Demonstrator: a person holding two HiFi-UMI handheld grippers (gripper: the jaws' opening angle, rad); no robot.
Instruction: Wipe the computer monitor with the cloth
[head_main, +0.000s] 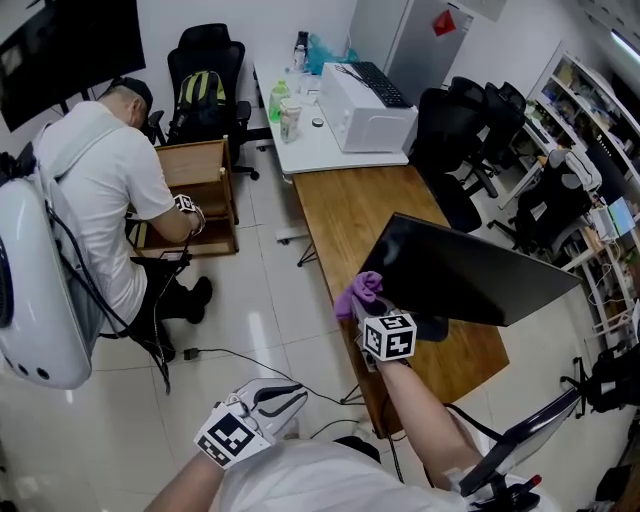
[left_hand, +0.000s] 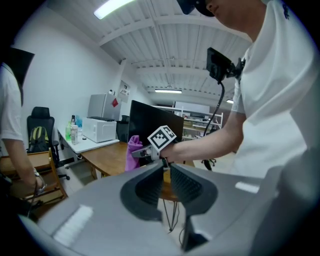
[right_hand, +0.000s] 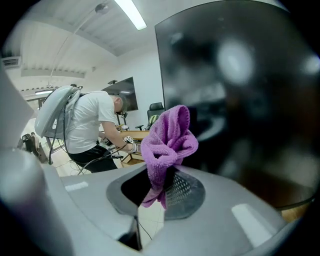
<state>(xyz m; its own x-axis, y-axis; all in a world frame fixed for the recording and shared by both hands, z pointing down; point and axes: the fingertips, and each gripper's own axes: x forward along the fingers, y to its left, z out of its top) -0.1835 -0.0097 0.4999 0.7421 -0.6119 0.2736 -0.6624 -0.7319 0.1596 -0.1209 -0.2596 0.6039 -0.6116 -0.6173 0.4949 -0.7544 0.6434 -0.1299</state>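
A black monitor stands tilted on a wooden table. My right gripper is shut on a purple cloth and holds it against the monitor's lower left corner. In the right gripper view the bunched cloth rises from between the jaws, with the dark screen close behind it. My left gripper hangs low over the floor near my body, away from the table. Its jaws stand together with nothing between them. From the left gripper view I also see the cloth and the monitor.
A person in a white shirt with a white backpack bends over a wooden cabinet at the left. A white table holds a white box and bottles. Office chairs and floor cables are nearby.
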